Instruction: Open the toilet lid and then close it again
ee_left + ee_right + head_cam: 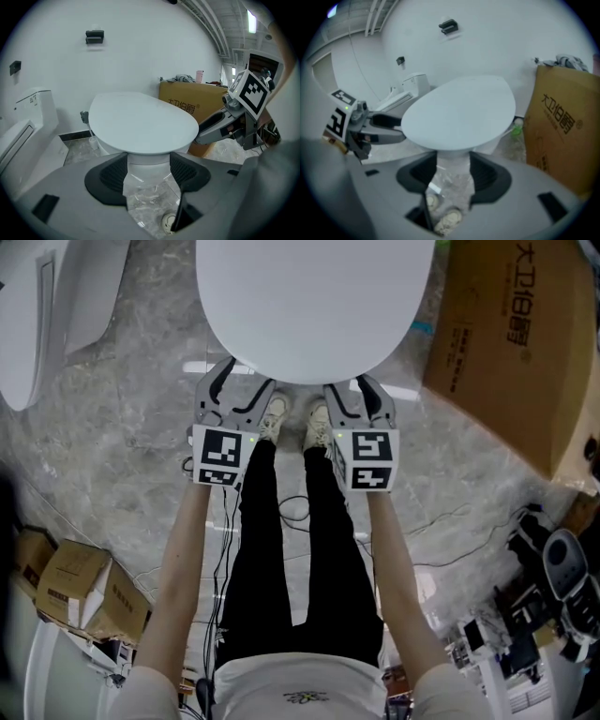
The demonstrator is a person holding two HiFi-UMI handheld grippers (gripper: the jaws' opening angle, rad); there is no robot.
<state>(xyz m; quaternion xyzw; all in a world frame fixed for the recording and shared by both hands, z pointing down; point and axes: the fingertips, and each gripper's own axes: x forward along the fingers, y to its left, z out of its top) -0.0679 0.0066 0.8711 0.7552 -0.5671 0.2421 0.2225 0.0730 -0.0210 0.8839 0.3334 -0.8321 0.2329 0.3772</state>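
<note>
Toilet lid (314,306), white oval plastic: lies flat and shut on its bowl, straight ahead. Left gripper (239,390) and right gripper (352,395): jaws spread, empty, just short of its front rim. Likely step: approach; next, hook under the rim and lift. Brown cardboard carton (511,343): dark Chinese characters.

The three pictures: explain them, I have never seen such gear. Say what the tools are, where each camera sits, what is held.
A person stands at a toilet, holding a two-jaw gripper in each hand: left gripper, right gripper. The marker cubes belong to them. The head view looks down from the person's head; the other two views come from cameras on each gripper, looking along its jaws. The white toilet lid is down. Both grippers sit near its front edge, jaws apart, holding nothing. A cardboard box stands on the floor to its right.
</note>
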